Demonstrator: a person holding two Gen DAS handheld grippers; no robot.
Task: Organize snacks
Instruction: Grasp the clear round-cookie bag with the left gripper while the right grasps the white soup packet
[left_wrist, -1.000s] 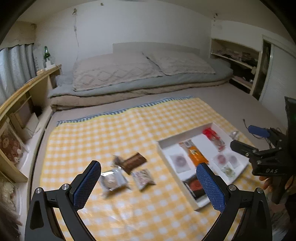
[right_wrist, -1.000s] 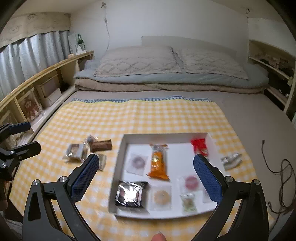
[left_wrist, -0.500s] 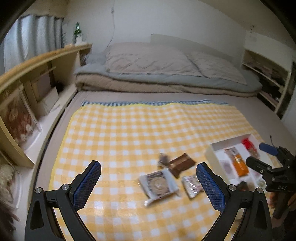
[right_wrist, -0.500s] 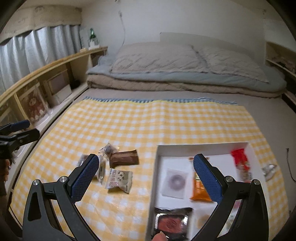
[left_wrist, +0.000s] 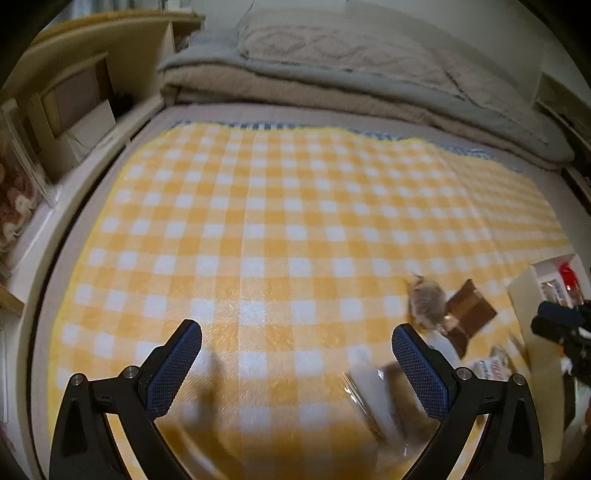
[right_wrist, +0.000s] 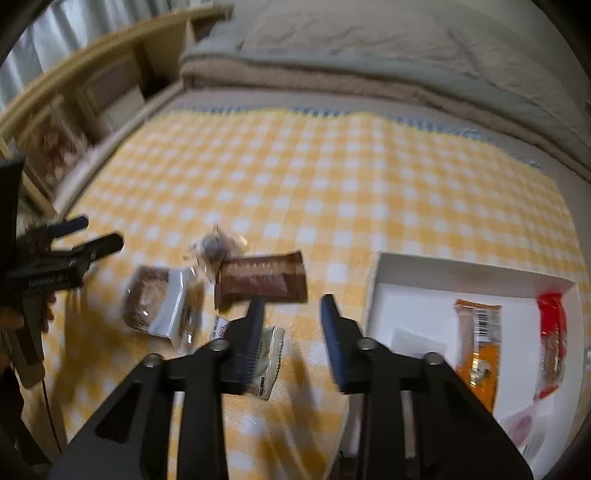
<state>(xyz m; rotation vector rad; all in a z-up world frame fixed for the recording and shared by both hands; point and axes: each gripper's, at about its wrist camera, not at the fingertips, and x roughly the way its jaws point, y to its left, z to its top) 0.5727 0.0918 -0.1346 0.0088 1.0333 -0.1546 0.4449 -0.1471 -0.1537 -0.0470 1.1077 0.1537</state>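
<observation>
Loose snacks lie on the yellow checked cloth (right_wrist: 332, 177): a brown bar wrapper (right_wrist: 264, 280), a clear-wrapped brown cake (right_wrist: 155, 301), a small clear twist packet (right_wrist: 212, 245) and a white cookie packet (right_wrist: 267, 356). The white tray (right_wrist: 380, 291) at right holds an orange packet (right_wrist: 478, 345) and a red packet (right_wrist: 552, 343). My right gripper (right_wrist: 291, 299) is partly open and empty, low over the cloth between the bar and the tray. My left gripper (left_wrist: 297, 330) is wide open and empty left of the snacks; the brown bar (left_wrist: 471, 315) shows there too.
Folded bedding and pillows (left_wrist: 351, 70) lie along the far edge of the cloth. A wooden shelf unit (left_wrist: 74, 92) runs down the left side. The other gripper shows at the left edge of the right wrist view (right_wrist: 70, 254).
Both grippers have dropped lower and swung left toward the loose snacks. The right gripper's jaws have narrowed from wide open to partly open. The tray has slid to the right of both views.
</observation>
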